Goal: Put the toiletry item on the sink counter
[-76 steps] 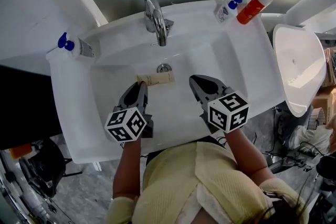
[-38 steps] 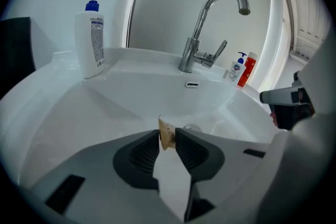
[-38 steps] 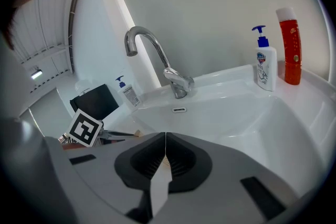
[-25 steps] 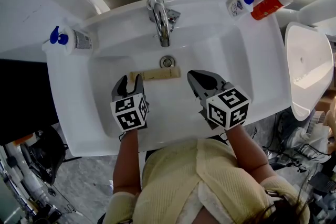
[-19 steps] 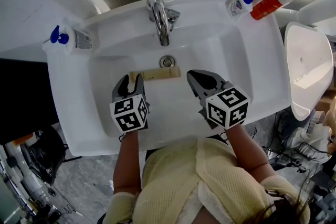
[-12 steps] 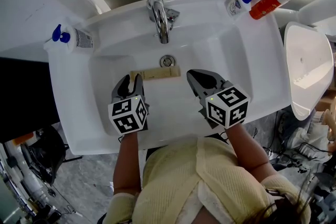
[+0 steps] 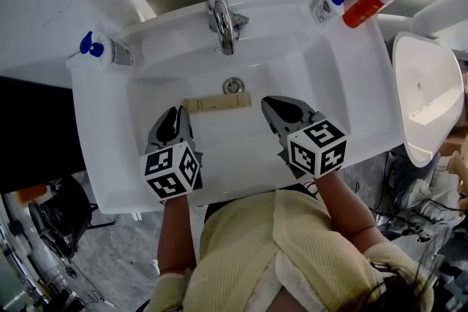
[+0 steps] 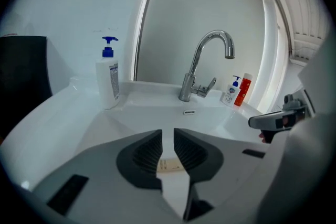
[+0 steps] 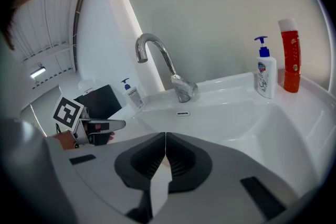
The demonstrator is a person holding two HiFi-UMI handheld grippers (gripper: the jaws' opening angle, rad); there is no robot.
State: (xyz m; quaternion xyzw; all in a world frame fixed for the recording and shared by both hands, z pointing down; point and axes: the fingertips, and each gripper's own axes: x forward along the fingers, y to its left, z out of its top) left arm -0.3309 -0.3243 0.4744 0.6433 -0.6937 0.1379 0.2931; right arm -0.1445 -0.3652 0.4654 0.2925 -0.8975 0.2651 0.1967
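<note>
- The task's thing, a slim beige plastic tube (image 7: 216,103), lies flat in the white sink basin (image 7: 333,95), just in front of the round metal drain (image 7: 232,85). It is not yet on the table (image 7: 99,146), the flat white ledge around the bowl.
- Its long axis runs across me, left to right. Its left end is just beyond the tips of my left claw (image 7: 175,117) and slightly to their right.
- My left claw is the nearer one to that end. My right claw (image 7: 269,103) hovers close to the tube's right end with its jaws pressed together on nothing.
- My left claw's jaws have just been closing and now leave only a narrow slit. Nothing sits between the pads; I see the tube through the slit, down in the basin.
- A second ago those jaws stood wide at the tube's left end. Now that claw sits higher and nearer to me, and the tube lies where it did.
</note>
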